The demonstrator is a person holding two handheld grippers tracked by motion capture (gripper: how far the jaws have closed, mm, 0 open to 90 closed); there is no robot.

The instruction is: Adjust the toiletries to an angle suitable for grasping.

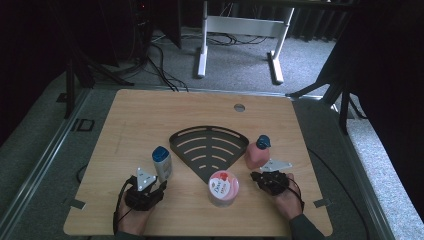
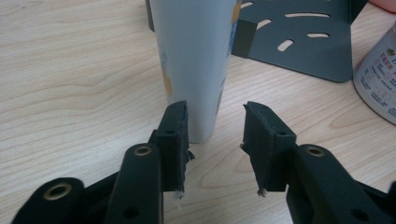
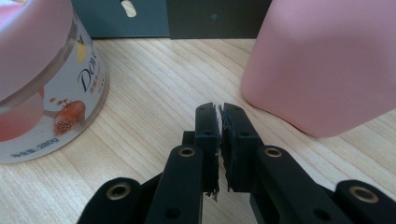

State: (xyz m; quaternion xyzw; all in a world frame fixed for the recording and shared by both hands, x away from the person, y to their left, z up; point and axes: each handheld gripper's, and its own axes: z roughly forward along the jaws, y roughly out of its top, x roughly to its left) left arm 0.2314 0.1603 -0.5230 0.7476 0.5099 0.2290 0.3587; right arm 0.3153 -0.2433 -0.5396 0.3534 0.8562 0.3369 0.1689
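One grey tube [image 1: 162, 163], one jar [image 1: 223, 188], one pink bottle [image 1: 257, 151]

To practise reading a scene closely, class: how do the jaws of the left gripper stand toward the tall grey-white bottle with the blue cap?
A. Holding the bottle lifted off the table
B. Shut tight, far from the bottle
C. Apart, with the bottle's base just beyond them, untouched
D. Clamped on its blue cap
C: in the left gripper view the left gripper has a clear gap between its jaws, and the tall grey-white bottle stands on the wooden table just past them, untouched.
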